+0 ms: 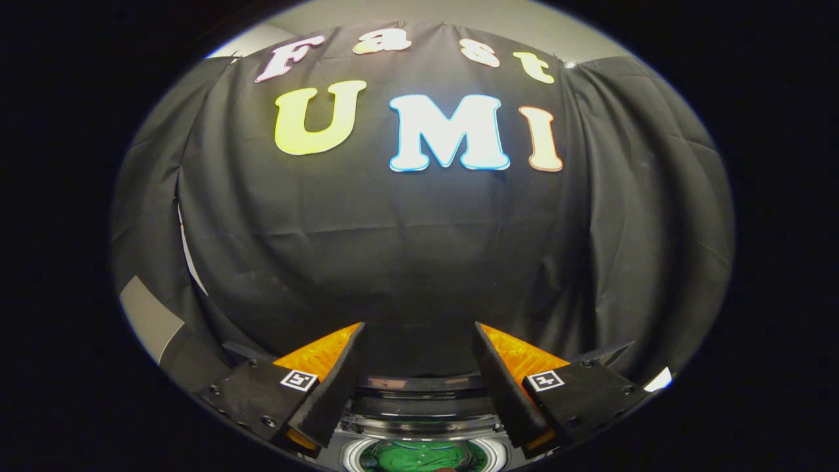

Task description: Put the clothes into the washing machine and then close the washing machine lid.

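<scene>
Gripper view, looking forward along the tool: the gripper hangs with its two fingers spread wide apart and nothing between them, its fingertips reaching up from the bottom centre of the frame against the draped black cloth wall that takes up the middle and upper part of the picture. Below and between the fingers, at the very bottom centre, sits the washing machine, seen from above, with what looks like its raised lid as a dark glossy band just behind the round, pale-rimmed opening. Inside that opening lies a green mass, probably the clothes, apparently already down in the drum, though so little shows that the fabric and its folds cannot be made out. Judged from this, the cloth would be light, soft and limp, giving under any pinch and liable to trail or snag on the rim, so a bunched fold near its middle would be the surest place to take it. The lid, by contrast, looks rigid and smooth, perhaps slippery to the fingers; its front edge seems the sensible place to press or hook when bringing it down over the opening.
</scene>
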